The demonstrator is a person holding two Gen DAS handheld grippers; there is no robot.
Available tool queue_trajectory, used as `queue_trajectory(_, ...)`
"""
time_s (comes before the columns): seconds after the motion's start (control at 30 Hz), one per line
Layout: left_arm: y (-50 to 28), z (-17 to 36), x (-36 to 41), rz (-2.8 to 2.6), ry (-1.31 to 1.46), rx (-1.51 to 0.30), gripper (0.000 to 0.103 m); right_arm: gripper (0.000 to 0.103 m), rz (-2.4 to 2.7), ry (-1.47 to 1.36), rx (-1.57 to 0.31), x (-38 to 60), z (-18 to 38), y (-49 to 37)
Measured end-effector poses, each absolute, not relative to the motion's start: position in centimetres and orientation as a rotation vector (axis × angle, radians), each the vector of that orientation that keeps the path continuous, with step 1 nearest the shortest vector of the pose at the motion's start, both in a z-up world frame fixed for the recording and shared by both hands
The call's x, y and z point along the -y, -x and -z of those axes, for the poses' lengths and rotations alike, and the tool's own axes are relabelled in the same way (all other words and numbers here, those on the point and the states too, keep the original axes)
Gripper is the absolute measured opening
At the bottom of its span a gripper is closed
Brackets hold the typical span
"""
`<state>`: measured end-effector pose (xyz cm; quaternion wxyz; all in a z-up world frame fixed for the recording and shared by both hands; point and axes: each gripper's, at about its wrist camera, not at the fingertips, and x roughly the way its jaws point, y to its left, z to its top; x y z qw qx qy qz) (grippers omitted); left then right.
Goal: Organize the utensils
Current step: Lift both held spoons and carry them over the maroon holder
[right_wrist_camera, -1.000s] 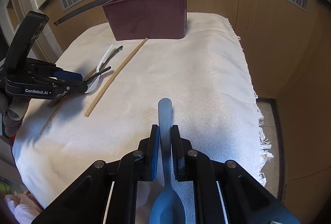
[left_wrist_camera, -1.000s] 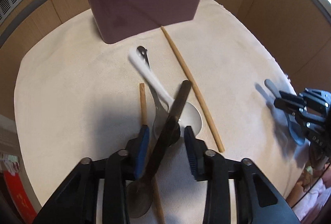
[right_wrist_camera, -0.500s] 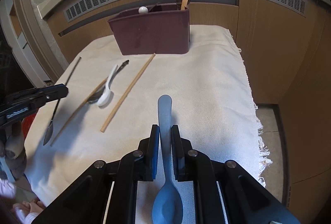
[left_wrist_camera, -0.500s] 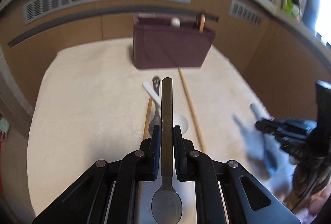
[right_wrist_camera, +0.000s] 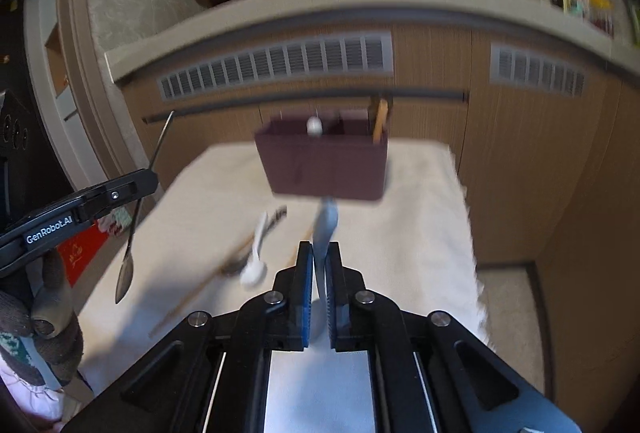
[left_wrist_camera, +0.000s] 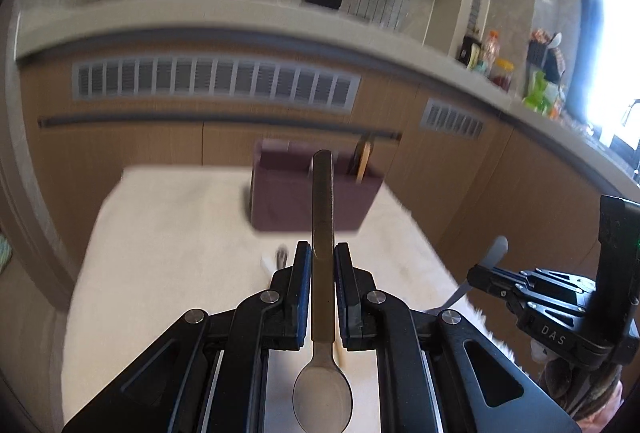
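My left gripper is shut on a metal spoon, handle pointing forward, raised above the cloth. My right gripper is shut on a blue spoon, also lifted, handle toward the maroon utensil holder. The holder stands at the far end of the white cloth and holds a white-tipped utensil and a wooden one. A white spoon, a dark utensil and wooden chopsticks lie on the cloth. The right gripper shows in the left wrist view.
The white cloth covers a small table with a frayed right edge. Wooden cabinets with vents stand behind. A counter with bottles runs along the right. The left gripper appears at the left of the right wrist view.
Both grippers have risen and tilted upward with their spoons. The left gripper closed on the metal spoon and lifted it off the pile; the views now blur with motion.
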<state>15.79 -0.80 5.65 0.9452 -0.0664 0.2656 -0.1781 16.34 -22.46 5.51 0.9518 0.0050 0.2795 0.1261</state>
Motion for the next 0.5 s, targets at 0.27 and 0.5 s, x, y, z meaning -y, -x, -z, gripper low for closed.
queue_trajectory(0.27, -20.2, -16.5, 2.1, 0.341, 0.108, -0.212, 0.012, 0.005, -0.242, 0.063, -0.249, 21.8, -18.1, -19.4)
queue_trajectory(0.5, -25.6, -20.7, 1.8, 0.34, 0.161, -0.083, 0.012, 0.005, -0.235, 0.092, -0.151, 21.3, -22.4, -23.2)
